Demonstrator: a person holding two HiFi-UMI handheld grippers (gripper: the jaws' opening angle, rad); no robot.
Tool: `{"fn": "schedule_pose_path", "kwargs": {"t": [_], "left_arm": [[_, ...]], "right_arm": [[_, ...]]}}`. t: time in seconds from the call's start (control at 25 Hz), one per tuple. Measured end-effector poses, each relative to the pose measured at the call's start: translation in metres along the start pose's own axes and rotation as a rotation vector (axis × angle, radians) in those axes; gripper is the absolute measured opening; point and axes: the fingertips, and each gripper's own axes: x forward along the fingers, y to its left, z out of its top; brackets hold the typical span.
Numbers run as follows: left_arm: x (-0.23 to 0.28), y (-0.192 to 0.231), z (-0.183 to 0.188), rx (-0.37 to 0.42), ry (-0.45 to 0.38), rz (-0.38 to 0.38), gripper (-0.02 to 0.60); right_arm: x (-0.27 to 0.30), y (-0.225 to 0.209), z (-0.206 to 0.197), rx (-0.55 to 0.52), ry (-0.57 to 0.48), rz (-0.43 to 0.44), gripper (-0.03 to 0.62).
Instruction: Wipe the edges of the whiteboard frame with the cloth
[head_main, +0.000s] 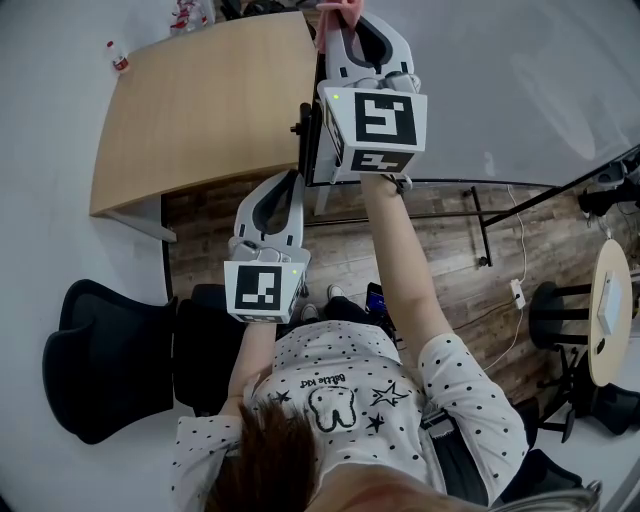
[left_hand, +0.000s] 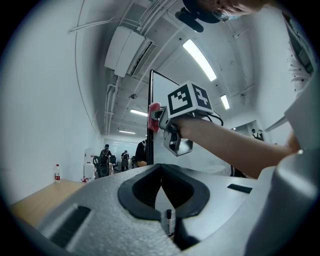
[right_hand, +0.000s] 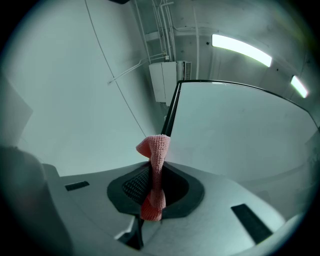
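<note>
My right tool (right_hand: 154, 172) pinches a pink knitted cloth (right_hand: 159, 146). The cloth is twisted into a narrow strip that stands up past the tips. Its top end sits at the black side edge of the whiteboard frame (right_hand: 172, 112), below the upper corner. My right arm (head_main: 410, 270) is stretched out straight toward the board. My left tool (head_main: 283, 180) is held lower and nearer my body, tips pressed together with nothing between them. Beyond lies a wooden desk (head_main: 200, 110) with a bottle (head_main: 118, 57) at its far corner.
</note>
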Motion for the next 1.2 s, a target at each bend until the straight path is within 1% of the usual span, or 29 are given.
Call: {"fn": "schedule_pose_path", "kwargs": {"t": [0.28, 0.4, 0.6, 1.2], "left_arm": [[-0.002, 0.001, 0.002, -0.001, 0.004, 0.003, 0.015], [-0.003, 0.001, 0.001, -0.015, 0.013, 0.009, 0.015], [-0.001, 0.003, -0.001, 0.0, 0.005, 0.005, 0.015], [-0.005, 0.001, 0.001, 0.002, 0.003, 0.006, 0.015]], "right_arm": [[-0.001, 0.0, 0.001, 0.001, -0.003, -0.003, 0.032], [-0.001, 0.001, -0.001, 0.0, -0.001, -0.004, 0.032], [-0.001, 0.001, -0.006, 0.002, 0.003, -0.005, 0.032], [-0.005, 0.003, -0.015, 0.003, 0.023, -0.007, 0.032]]}}
